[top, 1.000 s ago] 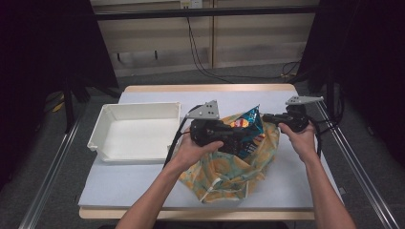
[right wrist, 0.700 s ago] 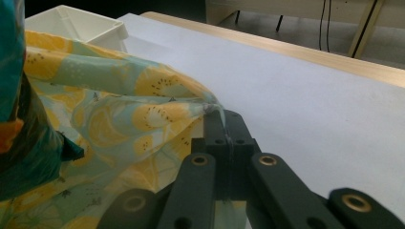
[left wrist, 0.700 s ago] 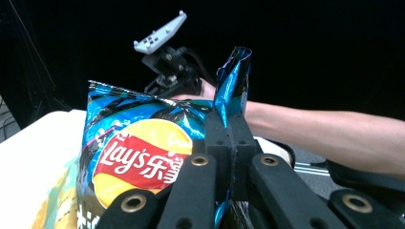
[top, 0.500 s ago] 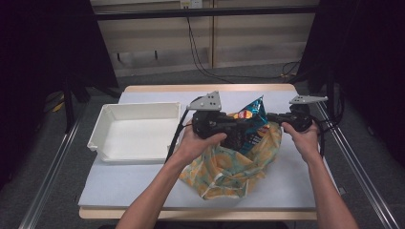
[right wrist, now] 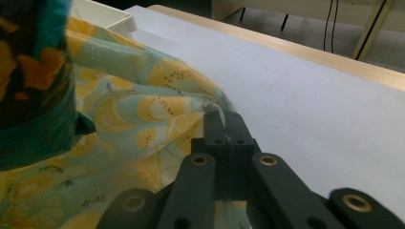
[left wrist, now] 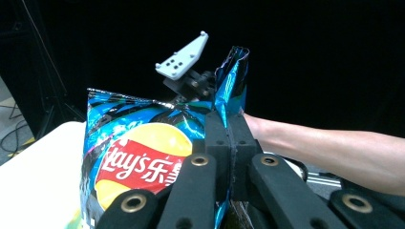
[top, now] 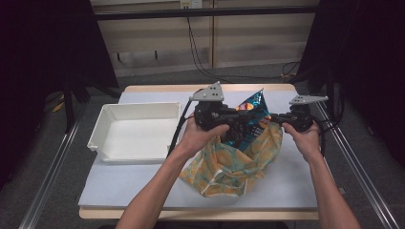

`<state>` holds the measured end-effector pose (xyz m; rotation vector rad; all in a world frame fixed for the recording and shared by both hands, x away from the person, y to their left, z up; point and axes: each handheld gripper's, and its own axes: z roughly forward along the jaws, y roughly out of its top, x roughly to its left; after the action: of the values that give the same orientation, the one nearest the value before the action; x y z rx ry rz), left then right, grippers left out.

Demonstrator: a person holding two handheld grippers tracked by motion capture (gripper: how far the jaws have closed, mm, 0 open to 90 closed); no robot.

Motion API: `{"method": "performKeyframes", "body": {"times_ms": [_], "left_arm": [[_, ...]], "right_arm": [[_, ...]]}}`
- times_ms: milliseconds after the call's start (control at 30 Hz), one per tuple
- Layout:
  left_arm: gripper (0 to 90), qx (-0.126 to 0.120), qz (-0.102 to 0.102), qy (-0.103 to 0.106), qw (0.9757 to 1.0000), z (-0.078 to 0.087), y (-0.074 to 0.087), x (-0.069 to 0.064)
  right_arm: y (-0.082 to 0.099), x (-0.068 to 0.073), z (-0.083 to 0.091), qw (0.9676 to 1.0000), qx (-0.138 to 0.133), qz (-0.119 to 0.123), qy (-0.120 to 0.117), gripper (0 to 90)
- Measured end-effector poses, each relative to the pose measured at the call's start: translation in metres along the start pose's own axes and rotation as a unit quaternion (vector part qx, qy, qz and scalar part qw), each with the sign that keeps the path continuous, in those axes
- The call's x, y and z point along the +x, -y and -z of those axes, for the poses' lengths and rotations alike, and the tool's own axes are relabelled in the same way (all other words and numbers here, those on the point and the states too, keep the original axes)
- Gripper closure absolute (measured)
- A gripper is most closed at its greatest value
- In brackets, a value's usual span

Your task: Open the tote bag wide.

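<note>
One white-topped surface (top: pixel 143 181) underneath, bare beyond the cloth. At its left, a white rectangular plastic tray (top: pixel 136 131), well apart from the work. Near the middle, a yellow-and-mint lemon-print fabric bag (top: pixel 229 164), mouth up, rim pinched in the right claw (right wrist: pixel 224 125). Standing inside that mouth, a shiny blue foil crisp packet (left wrist: pixel 143 152), long axis upright, top seam skyward, its right edge clamped in the left claw (left wrist: pixel 228 131).
</note>
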<state>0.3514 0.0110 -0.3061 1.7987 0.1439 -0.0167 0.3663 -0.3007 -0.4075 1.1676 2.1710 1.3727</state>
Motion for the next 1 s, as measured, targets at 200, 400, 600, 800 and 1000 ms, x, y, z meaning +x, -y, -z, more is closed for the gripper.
{"method": "performKeyframes", "body": {"times_ms": [200, 400, 600, 800, 1000], "left_arm": [[90.0, 0.000, -0.001, -0.004, 1.0000, -0.002, -0.007, 0.004], [90.0, 0.008, -0.009, -0.008, 0.9999, -0.005, -0.019, 0.005], [90.0, -0.010, -0.015, -0.012, 0.9998, 0.001, -0.032, 0.005], [90.0, -0.018, -0.022, -0.019, 0.9994, 0.009, -0.044, 0.006], [90.0, -0.025, -0.020, -0.031, 0.9990, 0.021, -0.050, 0.010]], "right_arm": [[-0.001, 0.001, 0.002, 1.0000, -0.002, 0.004, -0.001, 90.0], [-0.001, 0.003, 0.000, 0.9998, 0.007, 0.014, -0.009, 90.0], [0.000, 0.007, -0.003, 0.9996, 0.012, 0.022, -0.014, 89.7], [0.002, 0.008, -0.007, 0.9996, 0.015, 0.017, -0.018, 89.4], [0.003, 0.011, -0.011, 0.9994, 0.021, 0.024, -0.015, 86.6]]}}
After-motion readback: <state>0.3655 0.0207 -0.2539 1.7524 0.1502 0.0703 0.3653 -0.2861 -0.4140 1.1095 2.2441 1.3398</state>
